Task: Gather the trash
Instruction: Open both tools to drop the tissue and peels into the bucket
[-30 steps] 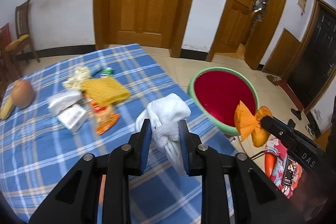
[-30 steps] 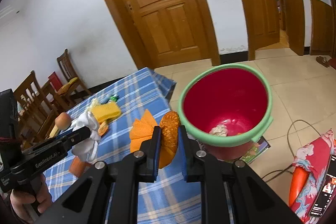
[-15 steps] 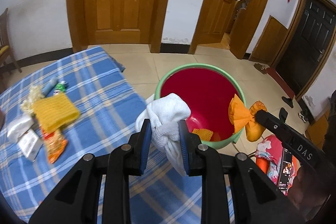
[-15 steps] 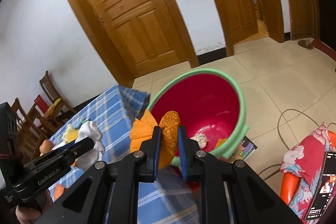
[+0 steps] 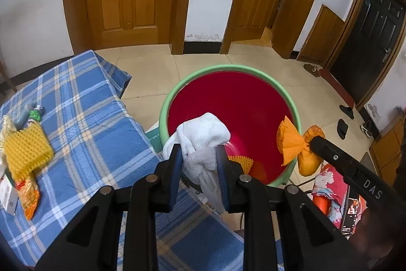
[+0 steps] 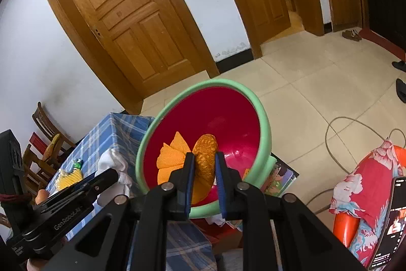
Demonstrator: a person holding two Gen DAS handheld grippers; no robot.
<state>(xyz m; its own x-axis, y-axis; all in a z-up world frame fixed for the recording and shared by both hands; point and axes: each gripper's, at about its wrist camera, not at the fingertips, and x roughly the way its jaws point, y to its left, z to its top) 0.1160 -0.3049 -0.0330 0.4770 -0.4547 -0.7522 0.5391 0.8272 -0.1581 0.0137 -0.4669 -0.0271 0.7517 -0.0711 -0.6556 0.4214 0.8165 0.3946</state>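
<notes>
Grippers, two, both loaded over one red bucket (image 5: pixel 253 103) with a green rim, on the floor just right of the blue plaid tablecloth (image 5: pixel 76 103). Left gripper (image 5: pixel 199 161) clamped on one white knotted cloth wad (image 5: pixel 203 139), held above the bucket's near left rim. Right gripper (image 6: pixel 205 169) clamped on one orange wrapper (image 6: pixel 204 156), its paper end fanned out, held over the bucket's mouth. Inside the bucket, one yellow foam net (image 5: pixel 241 160). On the tablecloth, far left: one more yellow foam net (image 5: pixel 25 149), one orange snack bag (image 5: pixel 28 194).
</notes>
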